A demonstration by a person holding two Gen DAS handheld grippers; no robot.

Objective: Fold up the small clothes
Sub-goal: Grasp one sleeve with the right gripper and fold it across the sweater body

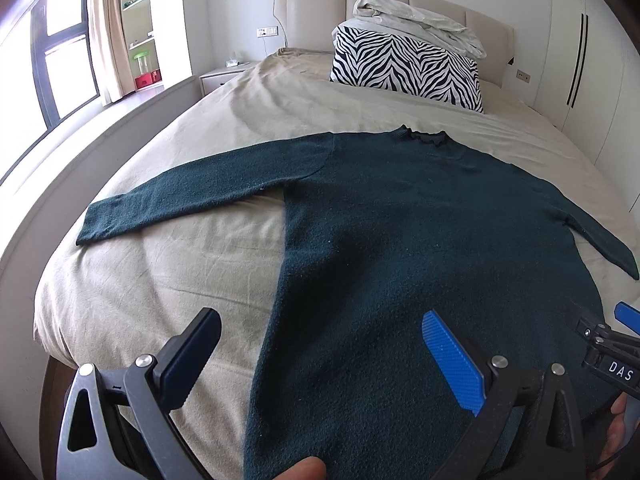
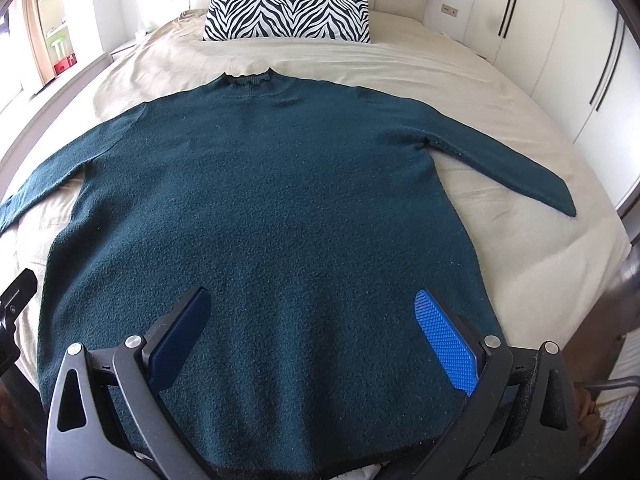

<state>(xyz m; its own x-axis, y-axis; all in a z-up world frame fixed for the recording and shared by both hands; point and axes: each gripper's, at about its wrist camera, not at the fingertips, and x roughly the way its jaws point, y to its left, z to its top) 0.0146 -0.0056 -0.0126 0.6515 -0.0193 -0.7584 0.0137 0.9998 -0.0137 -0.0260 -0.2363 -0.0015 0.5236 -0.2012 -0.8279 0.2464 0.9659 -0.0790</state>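
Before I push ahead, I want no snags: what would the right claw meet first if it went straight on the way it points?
Probably the dark green sweater: the open right claw points along its body toward the collar, with only knit ahead. Its height above the fabric is unclear.

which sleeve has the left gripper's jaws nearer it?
The sweater's left-side sleeve, toward the window; the other sleeve lies by the wardrobe.

sheet (image 2: 500, 216) bare beside sweater (image 2: 260, 208) sleeves | zebra pillow (image 2: 286, 10) blocks headboard end
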